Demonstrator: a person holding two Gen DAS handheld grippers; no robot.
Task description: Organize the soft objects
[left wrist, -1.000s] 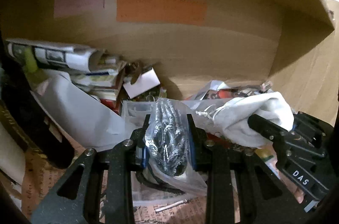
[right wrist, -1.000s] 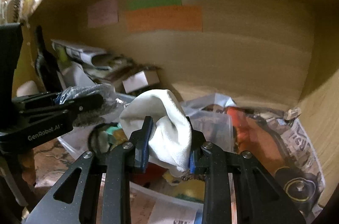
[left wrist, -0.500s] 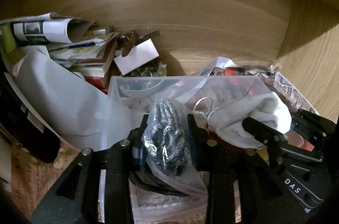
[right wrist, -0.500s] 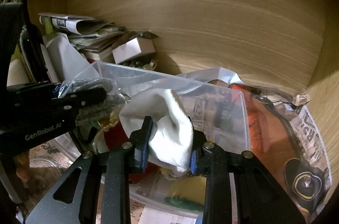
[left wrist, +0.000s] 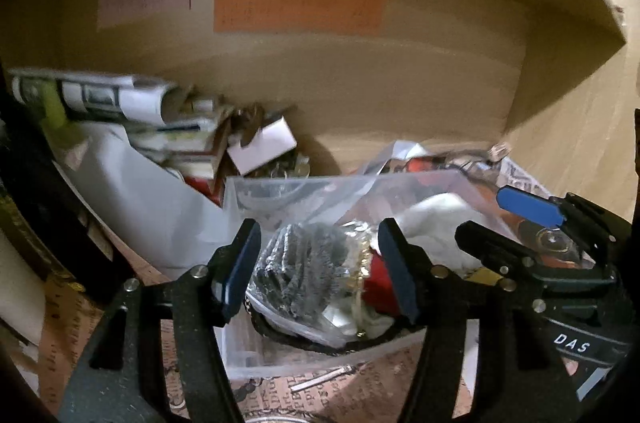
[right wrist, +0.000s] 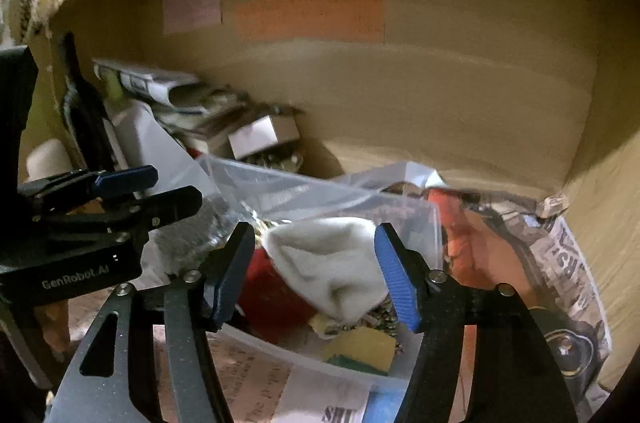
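My left fingers (left wrist: pixel 318 267): spread wide, gripping nothing; the blue pads stand apart on either side of a bagged dark item.
My right fingers (right wrist: pixel 316 271): spread wide too, gripping nothing; a white cloth lies between them without touching either pad that I can see.
Bagged dark knit item (left wrist: pixel 308 263): grey-black, ribbed, in clear plastic, lying inside the clear bin at its left end.
White cloth (right wrist: pixel 332 267): soft, crumpled, lying inside the clear bin, to the right of the bagged dark knit item.
Clear bin (right wrist: pixel 304 189): see-through plastic tub directly under both pairs of fingers; it also holds something red, something yellow and a gold-coloured chain, all partly hidden.
Printed plastic bag (right wrist: pixel 560 263): orange and newsprint-patterned, just right of the clear bin.
Paper stack (left wrist: pixel 120 103): rolled newspaper, booklets and a small white box, behind and left of the clear bin; blurred.
Shelf back wall (right wrist: pixel 460 95): pale wood behind the clear bin, with pink, green and orange paper notes (right wrist: pixel 310 17) stuck high up; their writing is unreadable.
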